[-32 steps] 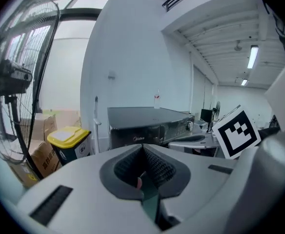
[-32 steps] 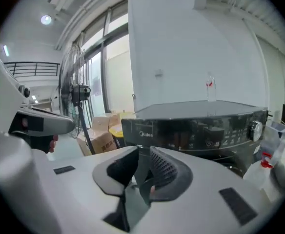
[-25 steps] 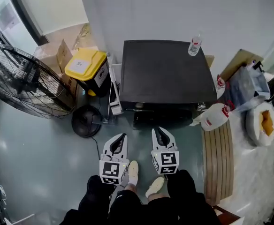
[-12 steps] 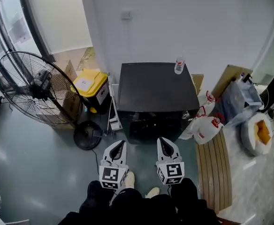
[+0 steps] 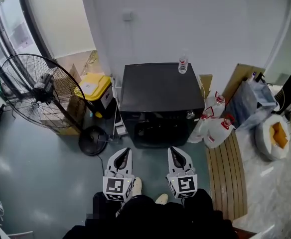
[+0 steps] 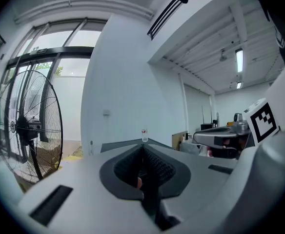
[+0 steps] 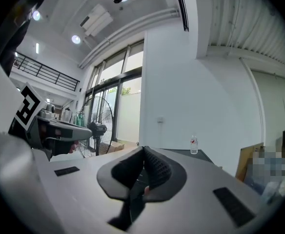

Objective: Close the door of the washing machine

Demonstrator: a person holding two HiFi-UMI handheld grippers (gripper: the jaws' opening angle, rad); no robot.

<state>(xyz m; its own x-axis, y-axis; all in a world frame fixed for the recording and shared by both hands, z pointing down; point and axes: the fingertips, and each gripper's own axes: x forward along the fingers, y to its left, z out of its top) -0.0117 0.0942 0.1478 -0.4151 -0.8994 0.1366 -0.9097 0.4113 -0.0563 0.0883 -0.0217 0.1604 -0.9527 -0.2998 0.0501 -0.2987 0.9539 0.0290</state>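
A black washing machine point(image 5: 160, 91) stands against the white wall, and its dark front point(image 5: 155, 131) looks flush, with no door swung out. A small clear bottle point(image 5: 183, 65) stands on its top. Both grippers hover side by side over the floor in front of it, apart from it, and point level at it. My left gripper point(image 5: 125, 151) is shut with nothing between its pads point(image 6: 143, 147). My right gripper point(image 5: 174, 149) is shut and empty too point(image 7: 143, 150). Beyond the jaws, both gripper views show the machine's top point(image 6: 118, 144) and the bottle point(image 7: 194, 145).
A big floor fan point(image 5: 33, 93) stands at the left, next to a yellow-lidded bin point(image 5: 91, 86) and cardboard. White jugs point(image 5: 215, 128) sit at the machine's right corner, by a wooden slatted mat point(image 5: 227, 173) and bags point(image 5: 272, 138). The person's legs and shoes are just below the grippers.
Both grippers have drawn back from the machine's front and risen. The head view has lifted too, so the machine looks smaller and farther away.
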